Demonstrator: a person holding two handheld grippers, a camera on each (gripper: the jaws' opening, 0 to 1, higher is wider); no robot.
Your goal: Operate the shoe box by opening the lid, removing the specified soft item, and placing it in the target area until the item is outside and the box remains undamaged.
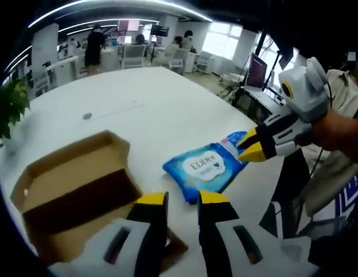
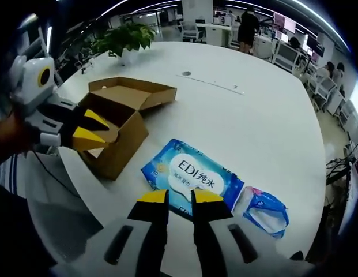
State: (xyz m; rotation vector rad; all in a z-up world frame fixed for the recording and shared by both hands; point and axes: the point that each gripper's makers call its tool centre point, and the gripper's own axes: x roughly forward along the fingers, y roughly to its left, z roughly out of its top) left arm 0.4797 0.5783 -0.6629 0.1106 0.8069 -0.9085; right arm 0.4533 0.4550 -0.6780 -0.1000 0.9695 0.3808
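- Shoe box (image 1: 75,190), brown cardboard, sits open at the left of my left gripper view; lid flap thrown back, inside looks bare from here.
- My left tool (image 1: 181,199) hangs just past the box's near corner, jaws narrow with a slim gap, holding nothing.
- Blue wet-wipes pack (image 1: 204,169) lies flat on the white bench (image 1: 144,109), outside the box and just right of it. Looks already delivered.
- In the right gripper view the pack (image 2: 193,179) sits directly ahead of my right tool (image 2: 179,197), just beyond the tips; its long axis runs across the jaws, slanting down to the right. A smaller blue wrapper (image 2: 266,212) lies at its right end.
- Right tool jaws narrow, empty.
- Judgement: right tool is nearer the pack; any nudge falls to it.
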